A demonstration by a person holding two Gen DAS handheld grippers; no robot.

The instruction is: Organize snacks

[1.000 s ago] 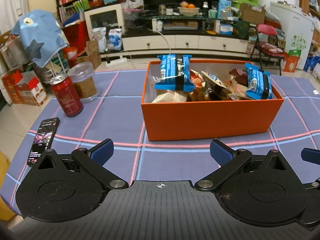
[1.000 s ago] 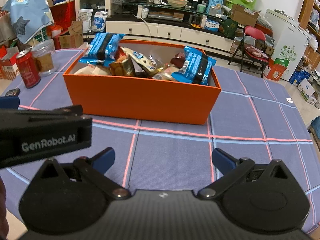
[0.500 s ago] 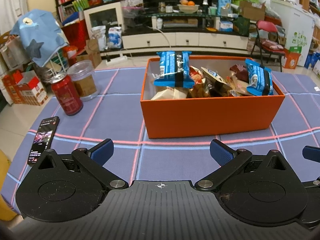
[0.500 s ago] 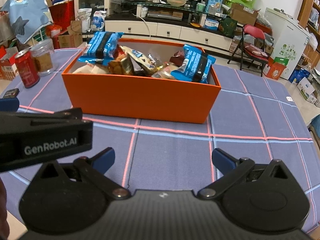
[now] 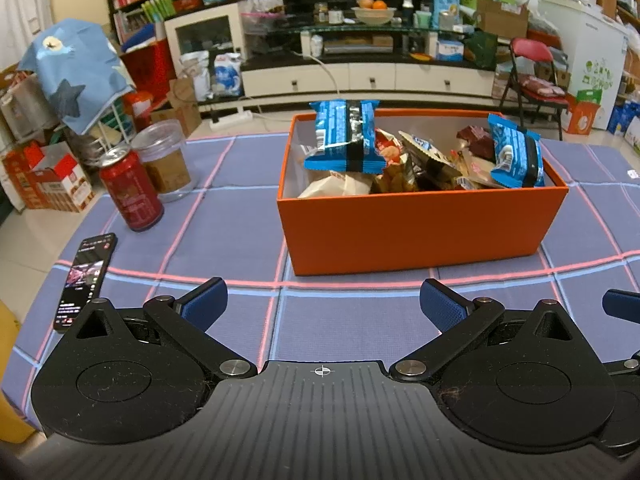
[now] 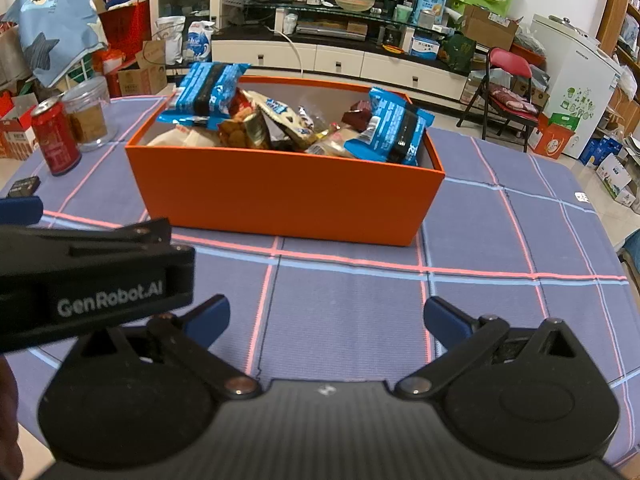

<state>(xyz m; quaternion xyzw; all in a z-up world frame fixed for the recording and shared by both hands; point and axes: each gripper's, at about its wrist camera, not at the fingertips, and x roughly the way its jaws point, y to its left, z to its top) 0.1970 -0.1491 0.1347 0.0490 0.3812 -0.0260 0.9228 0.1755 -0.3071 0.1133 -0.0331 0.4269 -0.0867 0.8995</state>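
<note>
In the left wrist view, the left black tongs with blue pads (image 5: 322,300) are wide open & hold nothing, low over the purple checked cloth (image 5: 224,216). The orange cardboard box (image 5: 416,228) full of snack bags sits straight ahead, a bit to the right, w/ its long side facing the tongs. A blue crinkly snack pack (image 5: 344,136) sticks up at the box's left end. A red soda can (image 5: 132,192) & a black phone (image 5: 86,276) sit off to the left. In the right wrist view, the right black tongs (image 6: 326,318) are also wide open & empty. The box is ahead, a bit left, w/ another blue pack (image 6: 390,130) at its right end. Both tongs look about as near, I think.
</note>
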